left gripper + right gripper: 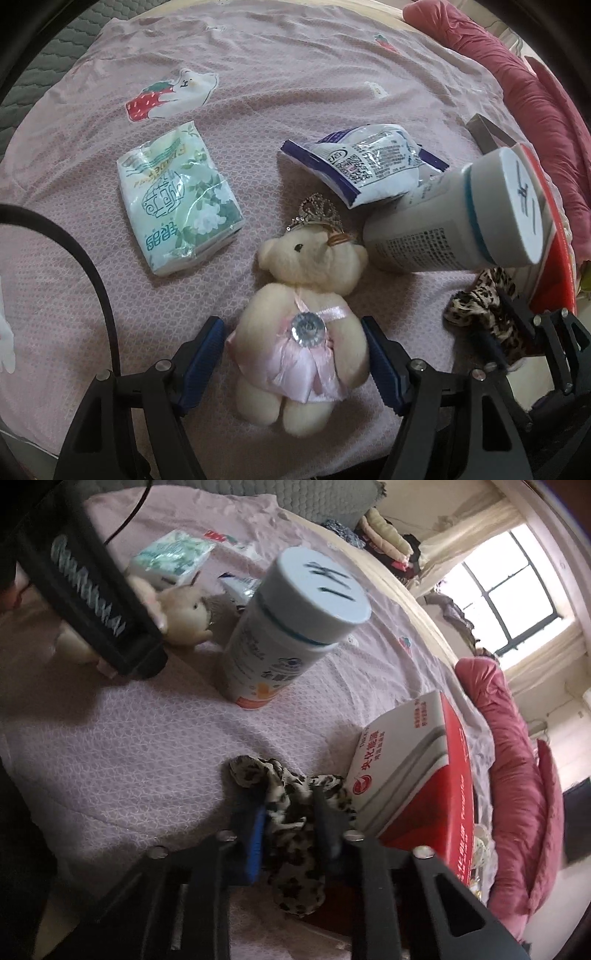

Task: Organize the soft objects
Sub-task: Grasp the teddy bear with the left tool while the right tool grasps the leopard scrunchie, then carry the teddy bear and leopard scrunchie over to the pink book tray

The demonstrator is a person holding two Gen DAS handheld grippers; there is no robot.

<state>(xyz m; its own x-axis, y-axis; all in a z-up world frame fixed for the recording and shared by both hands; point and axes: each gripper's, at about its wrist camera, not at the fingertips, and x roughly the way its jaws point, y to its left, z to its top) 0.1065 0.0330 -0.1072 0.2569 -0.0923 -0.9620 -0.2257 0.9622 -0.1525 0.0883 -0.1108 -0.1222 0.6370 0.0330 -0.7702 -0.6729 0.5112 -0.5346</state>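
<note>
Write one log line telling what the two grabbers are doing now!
left gripper: open, straddling teddy bear | right gripper: shut on leopard-print cloth | surface: pink bedsheet

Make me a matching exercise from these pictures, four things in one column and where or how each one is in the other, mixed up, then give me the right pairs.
Column one:
1. teddy bear
2. leopard-print cloth
3. tissue pack
4. white bottle

Column two:
A. standing upright on the bedsheet
B. pinched by the shut right hand-held gripper
C. lying flat, apart from both grippers
D. lying between the open fingers of the left hand-held gripper

Right pairs: 1-D, 2-B, 3-C, 4-A
</note>
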